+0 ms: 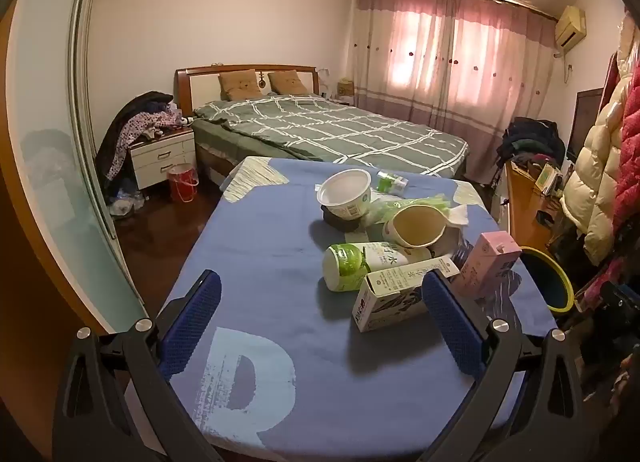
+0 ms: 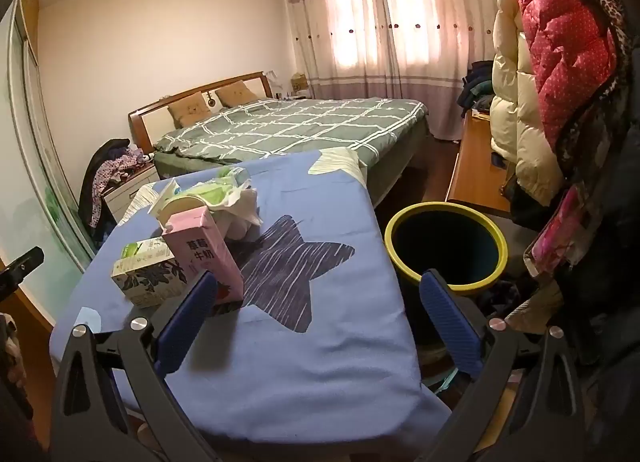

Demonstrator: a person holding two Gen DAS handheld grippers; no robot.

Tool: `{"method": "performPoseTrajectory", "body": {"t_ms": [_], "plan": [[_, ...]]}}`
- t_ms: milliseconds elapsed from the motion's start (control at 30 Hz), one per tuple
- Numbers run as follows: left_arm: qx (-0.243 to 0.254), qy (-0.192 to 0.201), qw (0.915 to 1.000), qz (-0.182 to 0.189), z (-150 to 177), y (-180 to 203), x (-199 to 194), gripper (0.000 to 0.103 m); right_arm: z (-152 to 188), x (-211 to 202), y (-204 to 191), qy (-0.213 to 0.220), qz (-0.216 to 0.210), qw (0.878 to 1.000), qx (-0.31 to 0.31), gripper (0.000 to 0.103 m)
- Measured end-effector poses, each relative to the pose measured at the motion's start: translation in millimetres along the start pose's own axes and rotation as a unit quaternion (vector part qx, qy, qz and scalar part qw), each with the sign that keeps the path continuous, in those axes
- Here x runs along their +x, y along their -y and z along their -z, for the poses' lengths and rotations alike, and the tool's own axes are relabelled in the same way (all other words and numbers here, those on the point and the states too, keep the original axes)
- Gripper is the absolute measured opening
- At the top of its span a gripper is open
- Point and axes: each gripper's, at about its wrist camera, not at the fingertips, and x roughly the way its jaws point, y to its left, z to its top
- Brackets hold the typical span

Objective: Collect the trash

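On the blue-clothed bench (image 1: 256, 246): two cartons, one pink upright (image 1: 488, 264), one white lying flat (image 1: 394, 294); two bottles, one green-and-white plastic (image 1: 360, 266), one small, clear plastic at 12 o'clock (image 1: 390, 182); one white plastic bowl (image 1: 345, 194); one tan paper cup (image 1: 414, 228).

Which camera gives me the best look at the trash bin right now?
The right wrist view: the yellow-rimmed trash bin shows nearly its whole rim and dark inside, beside the table's right edge. In the left wrist view only part of the bin shows, behind the pink carton.
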Motion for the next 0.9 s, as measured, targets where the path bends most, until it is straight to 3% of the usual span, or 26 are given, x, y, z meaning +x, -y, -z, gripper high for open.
{"method": "performPoseTrajectory", "body": {"t_ms": [900], "plan": [[0.013,0.003,0.9998,0.012,2,8,-1,0.099,5,10,7,-0.001,-0.008,1.0,0.014,0.097]]}}
